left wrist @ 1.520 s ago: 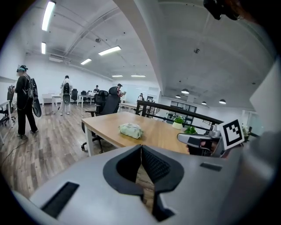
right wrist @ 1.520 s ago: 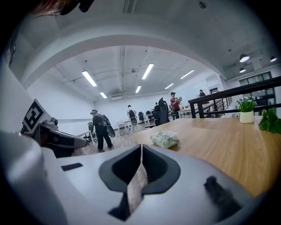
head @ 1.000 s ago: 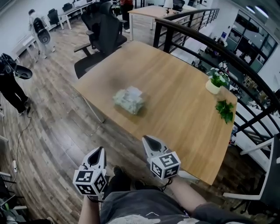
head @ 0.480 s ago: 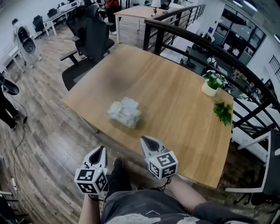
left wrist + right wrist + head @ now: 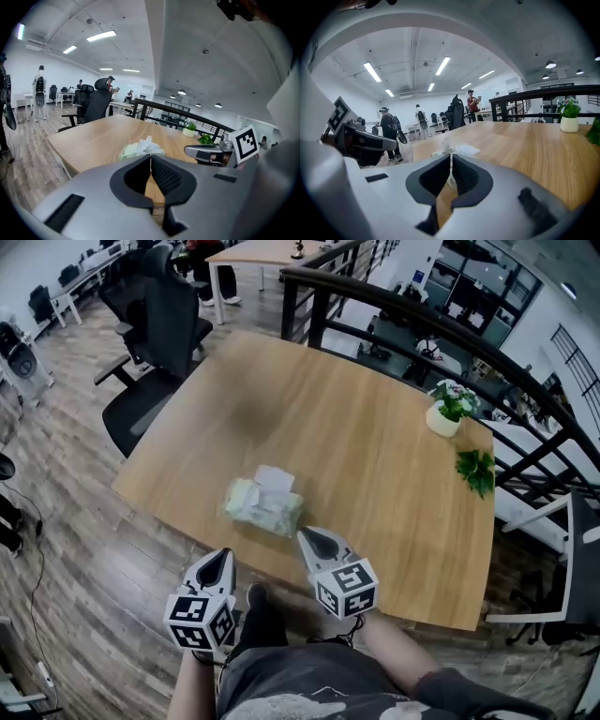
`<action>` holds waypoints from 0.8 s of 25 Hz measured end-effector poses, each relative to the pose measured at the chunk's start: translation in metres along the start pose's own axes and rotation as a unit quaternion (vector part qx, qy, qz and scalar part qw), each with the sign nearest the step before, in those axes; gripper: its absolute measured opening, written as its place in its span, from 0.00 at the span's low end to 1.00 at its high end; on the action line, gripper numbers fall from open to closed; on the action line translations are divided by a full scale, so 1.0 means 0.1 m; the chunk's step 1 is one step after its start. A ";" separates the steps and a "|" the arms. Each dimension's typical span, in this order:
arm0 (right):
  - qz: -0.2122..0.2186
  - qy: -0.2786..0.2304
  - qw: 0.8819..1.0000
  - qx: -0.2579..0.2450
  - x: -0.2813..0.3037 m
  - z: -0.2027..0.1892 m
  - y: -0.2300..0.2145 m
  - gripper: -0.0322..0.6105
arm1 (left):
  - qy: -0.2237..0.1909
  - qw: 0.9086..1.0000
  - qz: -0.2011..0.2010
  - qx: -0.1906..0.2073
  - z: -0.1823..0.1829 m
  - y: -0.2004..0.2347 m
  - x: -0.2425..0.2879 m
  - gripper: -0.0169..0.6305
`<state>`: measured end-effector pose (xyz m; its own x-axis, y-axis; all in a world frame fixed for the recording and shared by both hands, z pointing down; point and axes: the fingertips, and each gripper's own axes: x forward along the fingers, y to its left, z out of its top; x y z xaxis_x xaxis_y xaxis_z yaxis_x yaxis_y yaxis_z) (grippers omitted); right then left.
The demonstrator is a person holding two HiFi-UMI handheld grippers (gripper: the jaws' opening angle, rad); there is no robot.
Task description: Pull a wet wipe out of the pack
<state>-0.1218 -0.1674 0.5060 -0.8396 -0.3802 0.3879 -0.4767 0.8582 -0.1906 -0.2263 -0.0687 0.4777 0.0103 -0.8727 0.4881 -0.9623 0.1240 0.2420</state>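
Note:
The wet wipe pack (image 5: 262,506) lies near the front left edge of the wooden table (image 5: 375,456), pale green with a white wipe (image 5: 274,478) standing up out of its top. It also shows ahead in the left gripper view as the pack (image 5: 140,148) and in the right gripper view as the pack (image 5: 454,150). My left gripper (image 5: 220,563) hangs off the table's front edge, shut and empty. My right gripper (image 5: 307,540) is at the table's edge just right of the pack, shut and empty, apart from it.
A white pot with a plant (image 5: 445,412) and a loose green sprig (image 5: 476,470) sit at the table's far right. A black office chair (image 5: 155,343) stands at the far left corner. A black railing (image 5: 450,334) runs behind the table. People stand far off across the room.
Both grippers and the head have come closer to the table. The pack now lies just ahead of the jaws, where before it was well beyond them. Both stay shut.

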 end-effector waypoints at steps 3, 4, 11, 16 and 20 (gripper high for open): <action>-0.016 0.003 1.000 0.003 0.12 0.06 -0.04 0.09 | 0.011 1.000 -0.018 0.006 0.08 0.06 0.16 0.05; -0.022 0.003 1.000 0.004 0.16 0.08 -0.06 0.09 | 0.015 1.000 -0.024 0.008 0.10 0.07 0.21 0.05; -0.065 0.002 0.998 0.021 0.30 0.17 -0.21 0.09 | 0.053 0.994 -0.080 0.042 0.15 0.02 0.56 0.05; -0.096 0.005 0.995 0.034 0.37 0.21 -0.31 0.09 | 0.086 0.988 -0.114 0.066 0.14 0.05 0.80 0.05; -0.127 0.003 0.991 0.046 0.39 0.22 -0.39 0.09 | 0.111 0.981 -0.133 0.091 0.11 0.07 1.00 0.07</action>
<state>-0.1417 -0.2229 0.5085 -0.6881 -0.5770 0.4400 -0.6943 0.6997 -0.1683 -0.2353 -0.1601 0.5191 0.3063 -0.7363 0.6033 -0.9501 -0.1978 0.2411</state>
